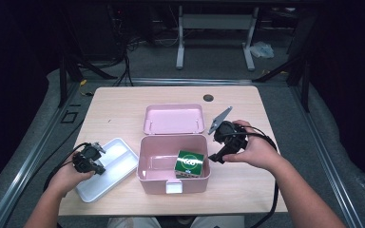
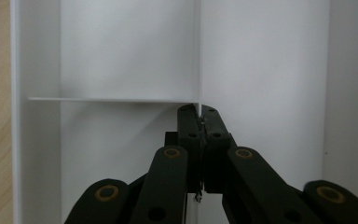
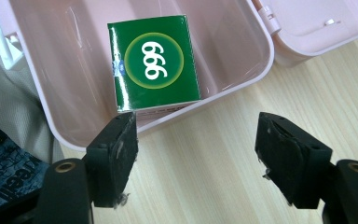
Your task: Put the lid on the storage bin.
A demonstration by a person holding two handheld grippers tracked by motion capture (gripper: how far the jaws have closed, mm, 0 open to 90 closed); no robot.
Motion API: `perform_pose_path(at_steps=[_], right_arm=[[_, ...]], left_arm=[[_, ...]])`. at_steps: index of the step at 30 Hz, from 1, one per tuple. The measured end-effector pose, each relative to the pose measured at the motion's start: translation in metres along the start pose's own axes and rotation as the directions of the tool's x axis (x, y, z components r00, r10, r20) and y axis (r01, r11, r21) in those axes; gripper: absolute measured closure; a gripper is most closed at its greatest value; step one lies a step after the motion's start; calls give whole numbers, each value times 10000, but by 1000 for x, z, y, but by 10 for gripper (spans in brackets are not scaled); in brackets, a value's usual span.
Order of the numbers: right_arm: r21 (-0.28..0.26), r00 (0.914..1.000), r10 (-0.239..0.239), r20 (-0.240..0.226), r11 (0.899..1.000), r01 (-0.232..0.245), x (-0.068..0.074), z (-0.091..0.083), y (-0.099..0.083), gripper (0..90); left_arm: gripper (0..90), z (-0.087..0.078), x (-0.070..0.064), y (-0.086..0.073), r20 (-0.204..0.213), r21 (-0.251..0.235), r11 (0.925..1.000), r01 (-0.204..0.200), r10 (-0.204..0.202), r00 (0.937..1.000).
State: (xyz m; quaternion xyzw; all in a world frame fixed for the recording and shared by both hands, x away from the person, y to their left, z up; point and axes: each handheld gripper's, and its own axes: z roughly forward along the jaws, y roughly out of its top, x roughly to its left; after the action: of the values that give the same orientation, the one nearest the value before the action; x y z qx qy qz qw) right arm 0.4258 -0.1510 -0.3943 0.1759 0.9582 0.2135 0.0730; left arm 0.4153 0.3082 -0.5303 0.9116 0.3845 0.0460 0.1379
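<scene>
Now the left gripper (image 1: 91, 159) is clamped on the white tray's (image 1: 119, 147) divider (image 2: 198, 56) left of the pink box (image 1: 147, 178), while the right gripper (image 3: 196, 154), wide open and empty, hovers beside the green carton (image 3: 154, 60) in the box's right end, so the tray likely goes in next
</scene>
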Motion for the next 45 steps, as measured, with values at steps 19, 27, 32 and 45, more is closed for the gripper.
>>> perform_pose_path(at_steps=[19, 27, 32, 45], right_arm=[[-305, 9992, 342, 185, 9990, -336, -1, -12, -22, 300], [-338, 9981, 538, 293, 9980, -528, -2, -18, -33, 304], [-372, 9976, 594, 356, 9976, -581, -4, -21, -36, 304], [-428, 9963, 711, 487, 9967, -690, -8, -24, -38, 305]], left_arm=[[898, -57, 7, 18, -254, -247, 9985, -496, 490, 9985], [898, -96, 10, 32, -607, -382, 9963, -769, 745, 9954], [898, -119, 12, 39, -833, -465, 9949, -892, 852, 9929], [898, -148, -18, 85, -381, -1318, 9658, -2234, 2203, 9747]])
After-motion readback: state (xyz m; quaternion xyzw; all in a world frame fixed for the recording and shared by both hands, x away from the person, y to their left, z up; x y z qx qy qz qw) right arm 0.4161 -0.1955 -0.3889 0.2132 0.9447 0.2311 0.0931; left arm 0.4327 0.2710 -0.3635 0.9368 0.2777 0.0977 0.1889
